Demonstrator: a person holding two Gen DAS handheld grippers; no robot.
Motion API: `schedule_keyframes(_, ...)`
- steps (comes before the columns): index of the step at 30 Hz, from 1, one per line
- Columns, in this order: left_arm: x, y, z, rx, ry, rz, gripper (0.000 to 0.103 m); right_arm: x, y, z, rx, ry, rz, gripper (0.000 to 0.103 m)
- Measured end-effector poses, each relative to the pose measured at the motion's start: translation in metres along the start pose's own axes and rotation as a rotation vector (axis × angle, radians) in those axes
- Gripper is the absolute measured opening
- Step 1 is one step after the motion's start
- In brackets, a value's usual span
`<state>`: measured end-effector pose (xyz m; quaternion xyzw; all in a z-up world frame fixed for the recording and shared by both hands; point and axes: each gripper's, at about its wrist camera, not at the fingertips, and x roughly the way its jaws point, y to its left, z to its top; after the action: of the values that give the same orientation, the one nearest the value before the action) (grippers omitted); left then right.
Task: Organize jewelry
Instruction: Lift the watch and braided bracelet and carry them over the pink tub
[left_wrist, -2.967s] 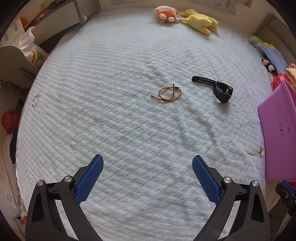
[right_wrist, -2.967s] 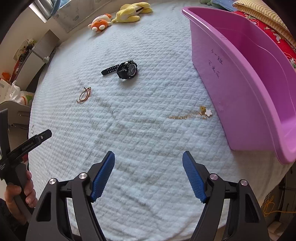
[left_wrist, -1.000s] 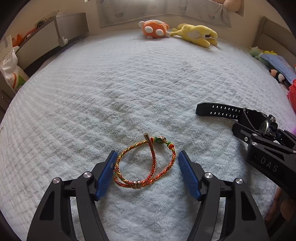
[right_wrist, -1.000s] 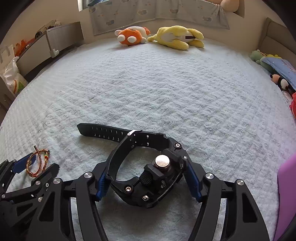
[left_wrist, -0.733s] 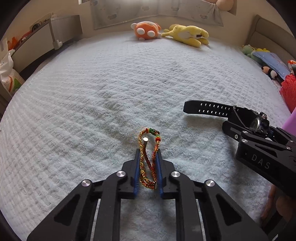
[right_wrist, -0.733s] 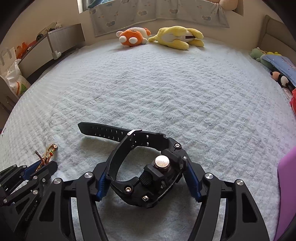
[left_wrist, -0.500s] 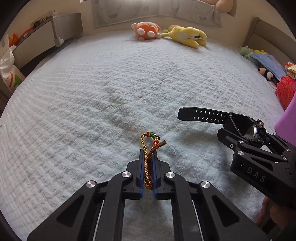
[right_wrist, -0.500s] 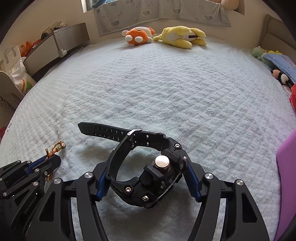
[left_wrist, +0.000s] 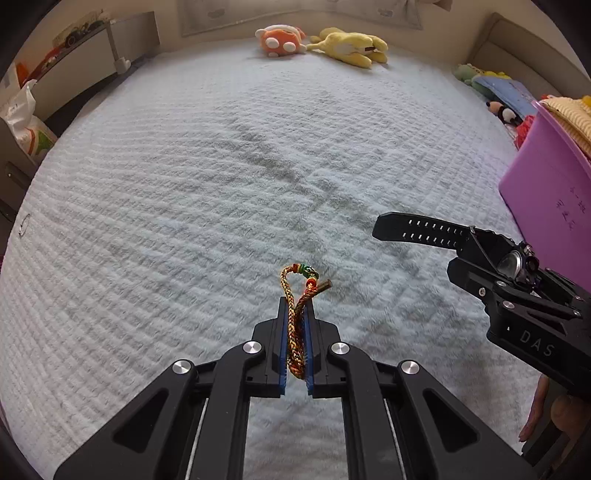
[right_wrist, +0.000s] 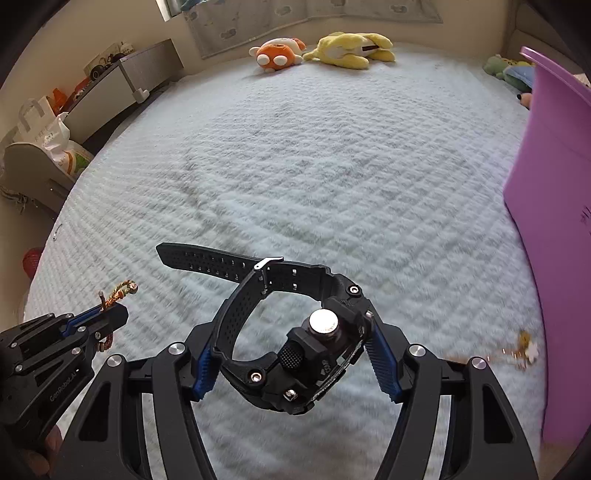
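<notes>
Braided red-gold bracelet (left_wrist: 295, 317) hangs folded, pinched in left claw (left_wrist: 295, 314).

Bed (left_wrist: 184, 192): pale quilted cover. Far edge: orange plush (left_wrist: 280, 40) beside yellow plush (left_wrist: 351, 43). Right side: purple bin (left_wrist: 543, 184); gold necklace (right_wrist: 517, 356) near its base. Left edge: small ring (left_wrist: 24, 225). Far right corner: more soft toys (left_wrist: 480, 79).

left claw (left_wrist: 295, 332) closed on bracelet (left_wrist: 297, 321); right claw (right_wrist: 295, 354) lifted watch (right_wrist: 295, 332), seemingly off bed.
</notes>
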<state>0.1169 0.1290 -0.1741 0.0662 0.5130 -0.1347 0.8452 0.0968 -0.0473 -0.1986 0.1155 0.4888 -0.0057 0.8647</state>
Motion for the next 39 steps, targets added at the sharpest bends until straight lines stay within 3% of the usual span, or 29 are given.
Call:
schedule_keyframes(6, -0.078, -0.017, 0.001, 0.098, -0.007, -0.031, 0.007, -0.091, -0.003, -0.017, 0.107, 0.026, 0.007, 0.065)
schedule_keyframes(11, -0.143, -0.052, 0.020, 0.157, -0.026, -0.116, 0.007, -0.179, -0.024, -0.010, 0.179, -0.005, -0.043, 0.065)
schedule_keyframes(16, -0.195, -0.113, 0.047, 0.222, -0.070, -0.220, 0.007, -0.263, -0.067, 0.003, 0.230, -0.076, -0.112, 0.065)
schedule_keyframes(21, -0.223, -0.191, 0.072, 0.265, -0.118, -0.298, 0.007, -0.319, -0.132, 0.012, 0.274, -0.139, -0.184, 0.065)
schedule_keyframes(25, -0.224, -0.259, 0.092, 0.247, -0.141, -0.321, 0.007, -0.335, -0.194, 0.019, 0.260, -0.142, -0.202, 0.065)
schedule_keyframes(28, -0.216, -0.307, 0.103, 0.208, -0.142, -0.284, 0.007, -0.330, -0.238, 0.025, 0.204, -0.116, -0.174, 0.065)
schedule_keyframes(33, -0.179, -0.364, 0.108, 0.073, -0.036, -0.223, 0.007, -0.301, -0.301, 0.035, 0.165, -0.035, -0.074, 0.065)
schedule_keyframes(39, -0.145, -0.397, 0.106, 0.046, 0.055, -0.107, 0.007, -0.267, -0.335, 0.041, 0.109, 0.084, -0.018, 0.065)
